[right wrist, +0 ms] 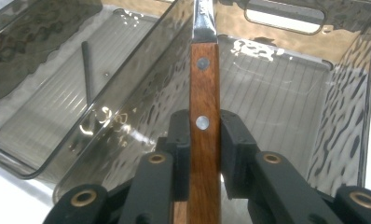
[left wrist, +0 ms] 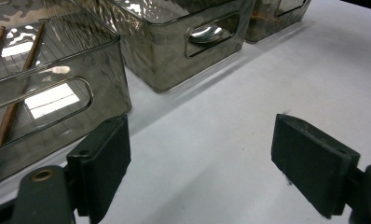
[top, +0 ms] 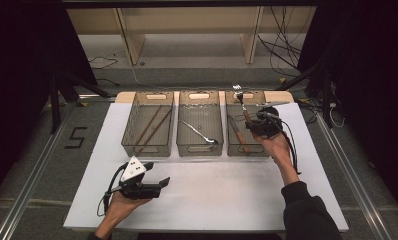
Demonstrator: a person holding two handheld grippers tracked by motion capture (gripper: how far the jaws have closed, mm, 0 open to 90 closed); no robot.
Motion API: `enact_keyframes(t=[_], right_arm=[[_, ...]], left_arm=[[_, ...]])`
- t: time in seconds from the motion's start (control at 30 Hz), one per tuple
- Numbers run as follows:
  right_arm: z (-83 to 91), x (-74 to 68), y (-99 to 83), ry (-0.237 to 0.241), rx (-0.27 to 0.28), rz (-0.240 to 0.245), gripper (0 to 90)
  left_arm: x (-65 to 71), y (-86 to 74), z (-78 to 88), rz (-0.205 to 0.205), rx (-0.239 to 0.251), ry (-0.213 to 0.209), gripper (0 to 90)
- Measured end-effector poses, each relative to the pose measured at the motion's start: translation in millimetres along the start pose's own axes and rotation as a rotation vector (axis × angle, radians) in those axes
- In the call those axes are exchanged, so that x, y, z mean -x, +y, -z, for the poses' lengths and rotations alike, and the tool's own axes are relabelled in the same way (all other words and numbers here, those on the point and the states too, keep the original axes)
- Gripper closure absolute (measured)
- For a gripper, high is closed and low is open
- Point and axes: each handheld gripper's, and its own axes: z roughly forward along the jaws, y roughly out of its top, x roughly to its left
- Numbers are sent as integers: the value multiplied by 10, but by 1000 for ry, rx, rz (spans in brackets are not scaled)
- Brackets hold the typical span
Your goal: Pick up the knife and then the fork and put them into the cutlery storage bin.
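Your left claw (top: 157,184) rests low over the white desk (top: 212,195), in front of the left bin (top: 148,123). Its jaws are released and wide apart, with nothing between them; in the left gripper view you see only bare desk between the two pads. The left bin holds two brown chopsticks (top: 152,127). The middle bin (top: 199,122) holds a metal spoon (top: 201,133). Further right, your right claw (top: 254,125) is above the right bin (top: 245,125) and is clenched on the wooden handle of a fork (right wrist: 204,116). The fork (top: 242,102) points away from you, its metal prongs above the far end of that bin. A knife with a wooden handle (top: 238,135) lies inside the right bin, just beside the claw.
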Motion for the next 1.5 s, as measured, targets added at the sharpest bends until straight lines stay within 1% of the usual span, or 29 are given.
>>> enact_keyframes(t=[0.13, 0.27, 0.4, 0.47, 0.63, 0.73, 0.77, 0.83, 0.9, 0.93, 1.17, 1.37, 1.43, 1.5], right_arm=[[-45, 26, -16, 0, -18, -17, 764], [-91, 31, -30, -1, -31, -23, 764], [-107, 27, -37, 3, -46, -40, 764], [-115, 28, -45, 0, -52, -41, 763], [-144, 59, -81, 0, -69, -58, 762], [-158, 67, -97, 8, -86, -66, 754], [-159, 68, -99, 13, -90, -70, 739], [-147, 77, -96, 35, -84, -84, 698], [-127, 73, -90, 43, -82, -86, 658], [-119, 69, -88, 47, -84, -82, 634], [-35, 17, -96, 68, -67, -53, 577], [77, -39, -128, 88, -16, -30, 533], [126, -67, -151, 99, 5, -25, 495], [170, -97, -177, 112, 11, -7, 466]], left_arm=[[-7, -8, 5, -3, -1, 3, 194], [-22, -20, 3, 8, 0, 7, 193], [-24, -26, 2, 13, 0, 6, 193], [-22, -26, 0, 11, -1, 6, 192], [-25, -32, -4, 14, -6, 6, 192], [-28, -33, -5, 16, -6, 5, 191], [-30, -31, -4, 13, -8, 5, 191], [-27, -30, -3, 15, -9, 5, 191], [-26, -31, -2, 15, -7, 5, 191], [-26, -30, -2, 16, -8, 5, 190], [-25, -31, -6, 16, -8, 3, 188], [-32, -34, -7, 22, -9, 2, 187], [-31, -34, -9, 23, -9, 1, 187], [-31, -35, -10, 24, -8, 0, 186]])
